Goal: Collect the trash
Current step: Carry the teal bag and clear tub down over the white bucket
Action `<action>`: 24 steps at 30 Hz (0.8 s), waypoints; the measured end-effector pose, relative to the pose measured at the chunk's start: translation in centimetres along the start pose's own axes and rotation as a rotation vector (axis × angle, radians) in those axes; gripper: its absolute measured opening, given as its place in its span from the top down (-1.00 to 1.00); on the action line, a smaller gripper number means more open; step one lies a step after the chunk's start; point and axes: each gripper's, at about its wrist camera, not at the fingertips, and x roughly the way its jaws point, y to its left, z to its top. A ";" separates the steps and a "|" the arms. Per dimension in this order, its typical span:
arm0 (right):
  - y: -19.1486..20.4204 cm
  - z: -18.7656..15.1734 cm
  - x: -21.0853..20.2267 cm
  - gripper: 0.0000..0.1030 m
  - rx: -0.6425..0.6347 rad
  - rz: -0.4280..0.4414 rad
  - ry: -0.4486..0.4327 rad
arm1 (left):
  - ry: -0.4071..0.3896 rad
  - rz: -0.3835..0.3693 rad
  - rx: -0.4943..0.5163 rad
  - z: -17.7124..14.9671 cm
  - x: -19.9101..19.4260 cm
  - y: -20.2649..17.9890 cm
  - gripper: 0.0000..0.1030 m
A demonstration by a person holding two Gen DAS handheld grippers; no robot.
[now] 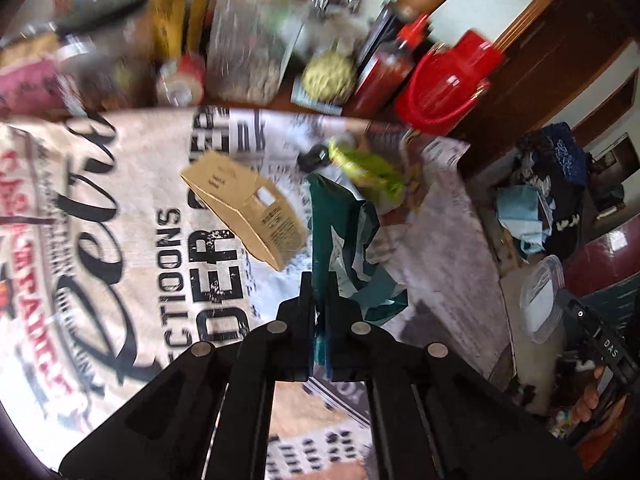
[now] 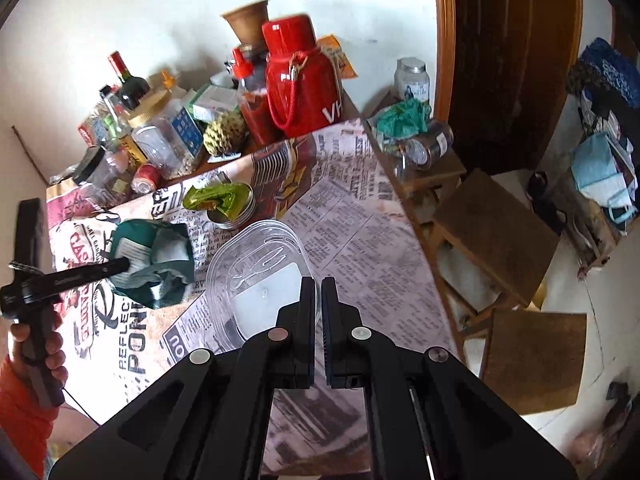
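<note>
table: wearing a newsprint-pattern cloth (image 2: 352, 216)
on cloth: cardboard box (image 1: 244, 204), round tin (image 2: 236, 212) lying there
back edge: red flask (image 2: 300, 80), sauce bottle (image 2: 254, 108), jars (image 2: 168, 140) standing

A crumpled dark green wrapper (image 1: 344, 240) with white patches hangs pinched above the newspaper-print tablecloth (image 1: 160, 240). A flattened brown cardboard sleeve (image 1: 244, 208) lies tilted towards the table's middle. A crinkled yellow-green foil wrapper (image 2: 216, 198) sits in a round metal tin (image 2: 240, 216) near the cluttered back edge. A clear plastic container (image 2: 260, 264) is held above the table's right edge.
</note>
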 end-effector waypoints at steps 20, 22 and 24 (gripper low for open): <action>1.9 -3.5 -11.7 0.94 -0.190 0.168 -0.166 | -0.366 0.270 -0.048 -13.3 -20.2 -7.8 0.97; 2.8 -4.6 -12.7 0.94 -0.190 0.171 -0.180 | -0.383 0.272 -0.042 -14.6 -21.4 -7.6 0.97; 3.8 -5.7 -13.7 0.94 -0.189 0.172 -0.195 | -0.401 0.265 -0.030 -16.0 -22.8 -7.7 0.97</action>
